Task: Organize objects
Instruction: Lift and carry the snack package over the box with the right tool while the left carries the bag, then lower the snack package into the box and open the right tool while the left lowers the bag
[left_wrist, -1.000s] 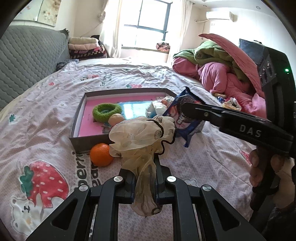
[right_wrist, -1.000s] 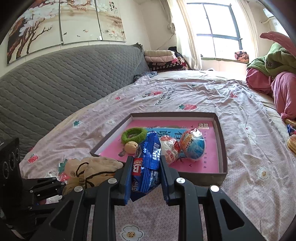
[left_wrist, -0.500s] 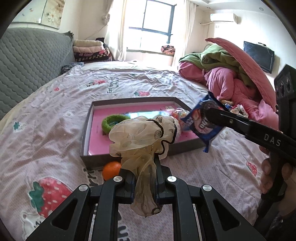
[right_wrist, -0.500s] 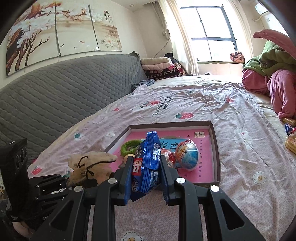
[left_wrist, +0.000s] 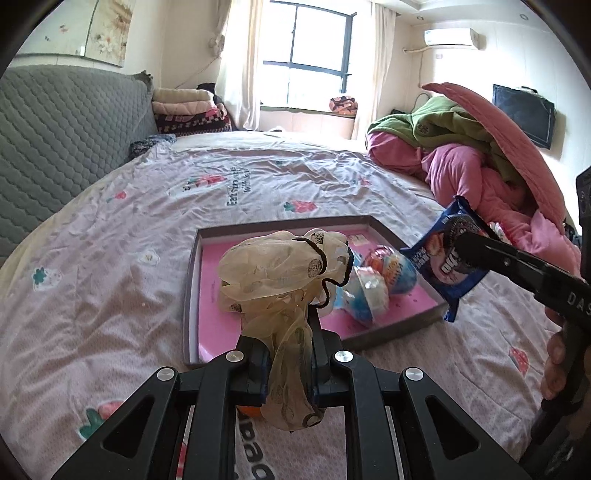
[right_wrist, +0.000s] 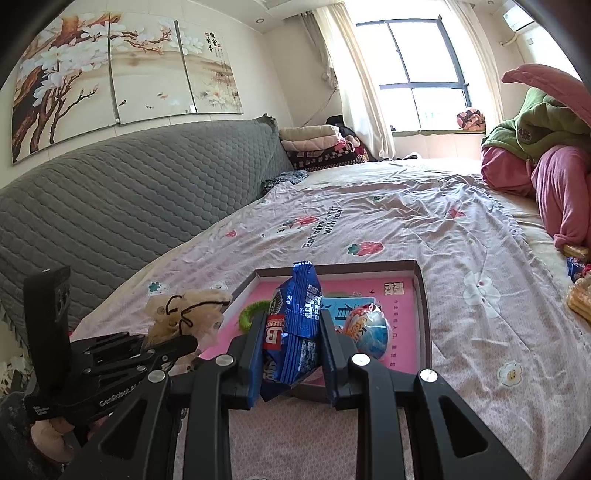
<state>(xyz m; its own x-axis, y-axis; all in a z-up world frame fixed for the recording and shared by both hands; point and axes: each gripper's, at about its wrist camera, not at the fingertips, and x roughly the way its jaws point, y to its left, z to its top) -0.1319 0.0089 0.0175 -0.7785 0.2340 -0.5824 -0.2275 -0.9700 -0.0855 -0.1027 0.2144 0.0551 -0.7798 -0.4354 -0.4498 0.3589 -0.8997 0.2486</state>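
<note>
Jaws of the left gripper (left_wrist: 286, 354) are pinched tight on the gathered neck of a sheer beige hair bonnet (left_wrist: 282, 271), whose puffed top with its black elastic edge stands up above the fingertips while a tail of fabric hangs below. Gripping the bunched part looks sensible, since the thin cloth would slip from a wider hold. Beyond it on the bed (left_wrist: 110, 240) lies a shallow tray (left_wrist: 190, 280) with a pink floor, holding two round blue-and-orange toy balls (left_wrist: 384, 280) near its right side. An orange (left_wrist: 248, 410) peeks out just under the gripper, outside the tray. At the right edge a hand (left_wrist: 554, 362) holds the right gripper, its jaws closed on a blue cookie packet (left_wrist: 448, 258) held above the tray's right corner.

From the right wrist view, the right gripper (right_wrist: 291, 354) clamps the cookie packet (right_wrist: 297, 314) on edge, upright between the pads, likely so it can be lowered straight into the tray (right_wrist: 424, 306). A green ring (right_wrist: 253, 314) lies at the tray's left side, one toy ball (right_wrist: 369, 328) to the packet's right. The left gripper (right_wrist: 186, 341) carries the bonnet (right_wrist: 184, 314) at the tray's near-left corner. Both items appear ready to go into the tray.
</note>
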